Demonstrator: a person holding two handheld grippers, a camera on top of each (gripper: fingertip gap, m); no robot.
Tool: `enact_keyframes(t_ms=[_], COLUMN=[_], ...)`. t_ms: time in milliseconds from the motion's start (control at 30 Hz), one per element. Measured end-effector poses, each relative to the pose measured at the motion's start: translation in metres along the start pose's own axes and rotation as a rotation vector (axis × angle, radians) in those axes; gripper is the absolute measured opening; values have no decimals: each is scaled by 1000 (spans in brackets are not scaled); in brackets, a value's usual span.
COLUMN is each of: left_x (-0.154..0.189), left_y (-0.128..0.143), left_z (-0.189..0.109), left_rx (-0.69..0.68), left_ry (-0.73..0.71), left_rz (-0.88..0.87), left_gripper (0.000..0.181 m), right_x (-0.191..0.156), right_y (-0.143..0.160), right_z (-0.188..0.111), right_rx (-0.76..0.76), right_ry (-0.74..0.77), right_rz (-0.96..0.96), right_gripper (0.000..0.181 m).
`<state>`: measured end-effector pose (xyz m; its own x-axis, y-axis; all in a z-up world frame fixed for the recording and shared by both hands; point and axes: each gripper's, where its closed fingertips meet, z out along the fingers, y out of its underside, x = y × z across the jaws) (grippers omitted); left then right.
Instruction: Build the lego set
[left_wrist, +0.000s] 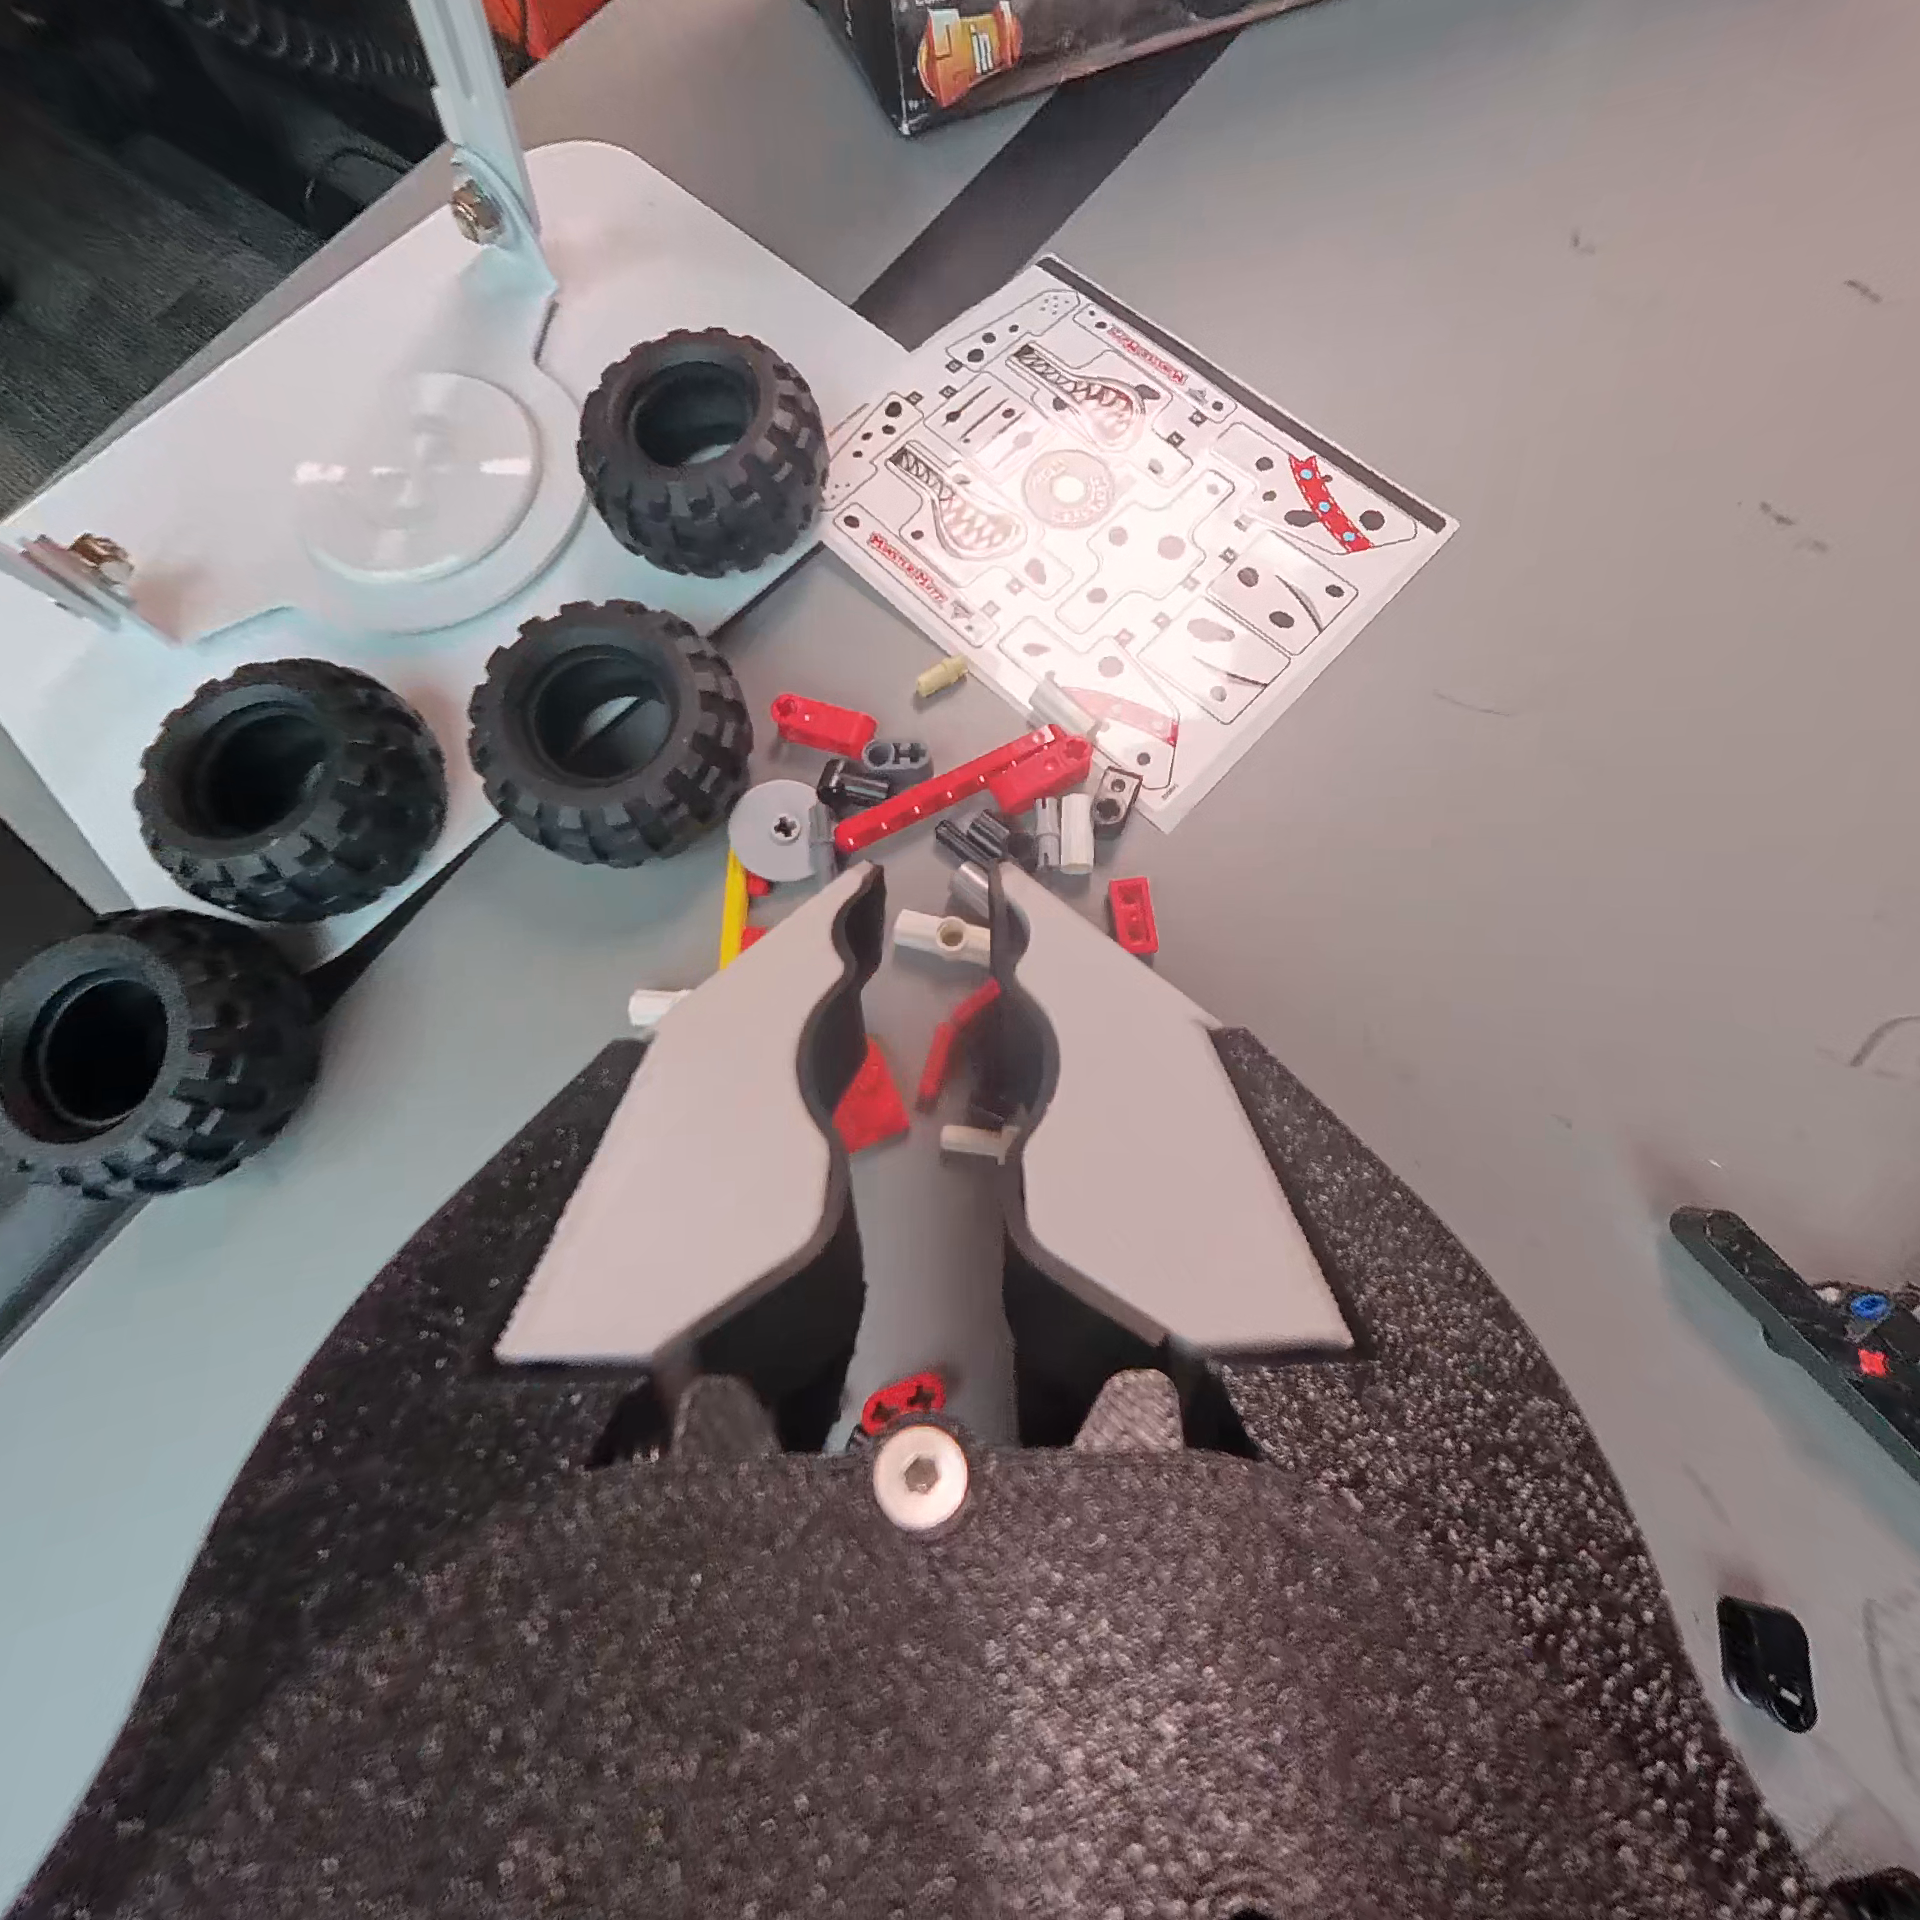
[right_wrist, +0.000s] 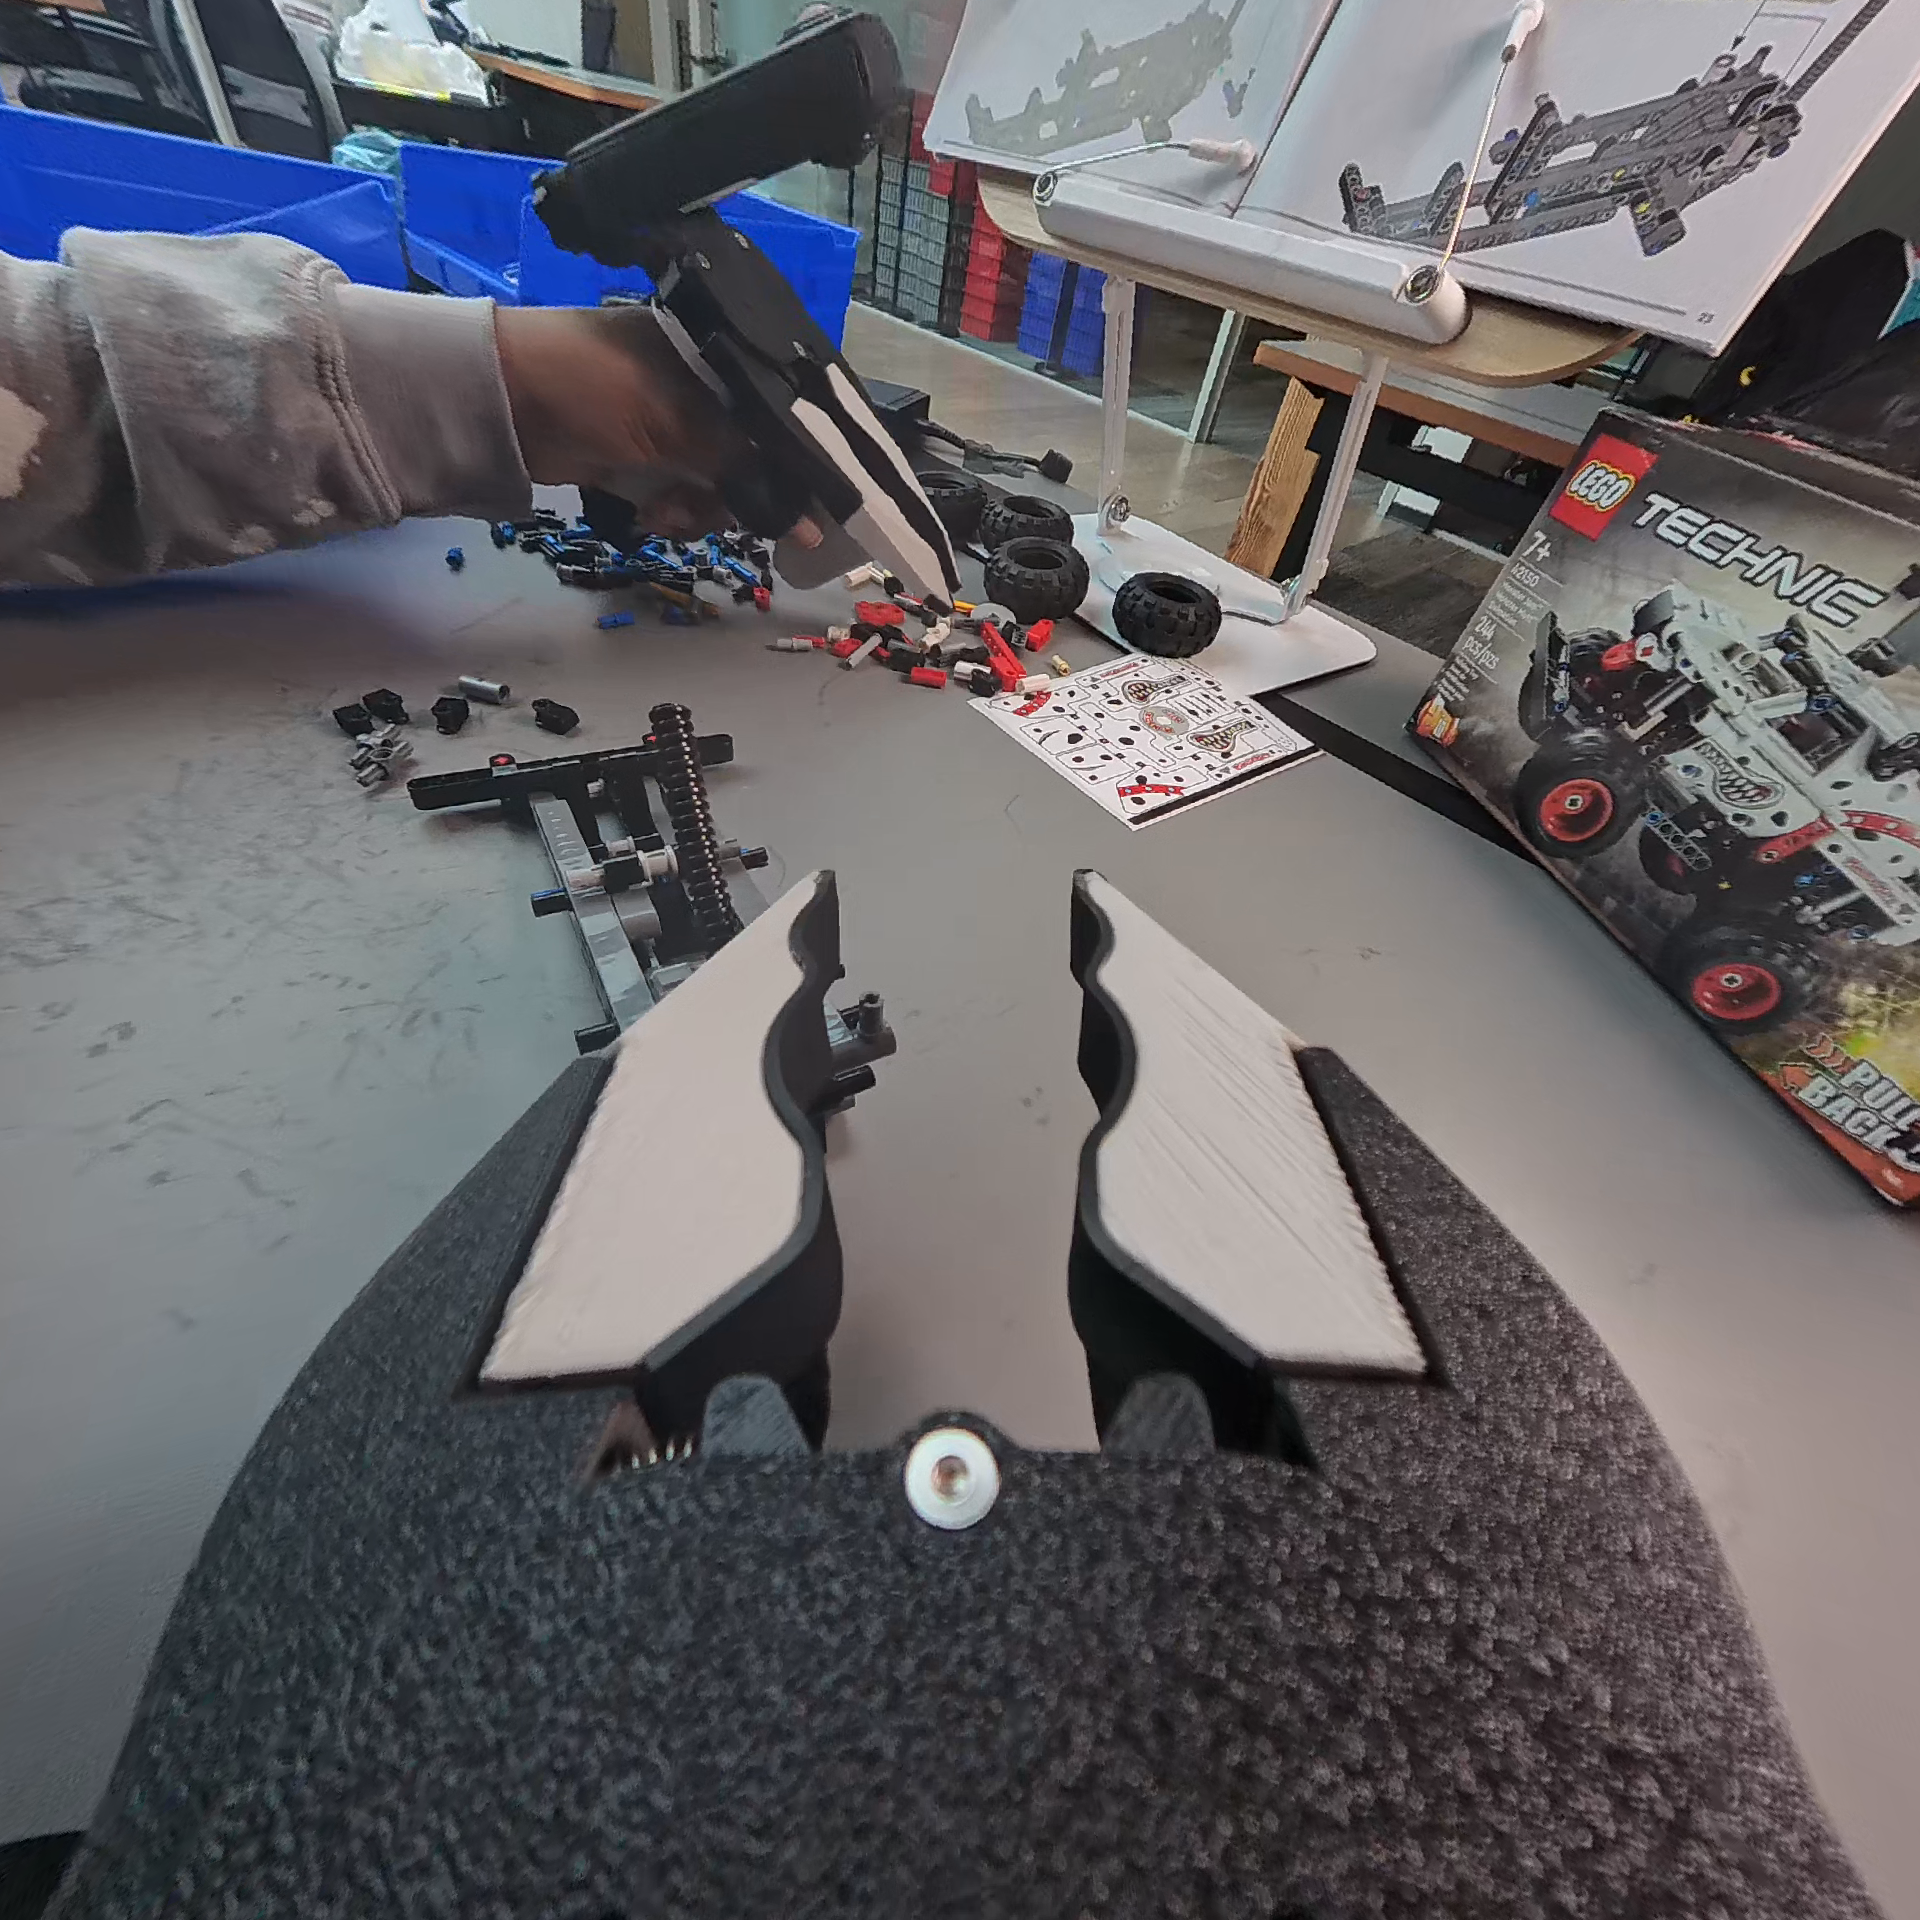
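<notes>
While nearly closed and empty, left gripper (left_wrist: 935, 883) over parts pile (left_wrist: 966, 800); right gripper (right_wrist: 951, 883) wide, empty.

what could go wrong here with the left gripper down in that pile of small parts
The left gripper has narrowly parted fingers over a dense pile of small red, grey and black lego pieces, so it may pinch two or scatter neighbours. Nudged pieces could slide onto the white sticker sheet or against the black knobby rubber tyres.
</notes>
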<state>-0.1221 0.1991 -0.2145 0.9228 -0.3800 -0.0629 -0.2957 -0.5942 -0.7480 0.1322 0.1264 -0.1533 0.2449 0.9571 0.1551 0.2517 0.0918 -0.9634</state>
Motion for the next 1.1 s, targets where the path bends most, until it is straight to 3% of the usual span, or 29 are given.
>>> enact_keyframes(t_ms=[267, 600, 667, 967, 1100], left_x=[9, 9, 8, 10, 8], left_y=[8, 9, 8, -20, -9], left_z=[16, 15, 14, -15, -9], left_rx=[-58, -56, -44, 75, 2], left_ry=[28, 36, 37, 86, 58], left_rz=[25, 16, 10, -59, -59], left_gripper=[18, 9, 2, 1, 9], right_x=[0, 0, 0, 1, -1], right_y=[-1, 0, 0, 2, 2], right_z=[-1, -3, -3, -3, -1], right_rx=[7, 6, 4, -7, -16], right_ry=[-14, -20, -19, -7, -10], right_rz=[12, 17, 15, 7, 0], right_gripper=[44, 43, 43, 42, 42])
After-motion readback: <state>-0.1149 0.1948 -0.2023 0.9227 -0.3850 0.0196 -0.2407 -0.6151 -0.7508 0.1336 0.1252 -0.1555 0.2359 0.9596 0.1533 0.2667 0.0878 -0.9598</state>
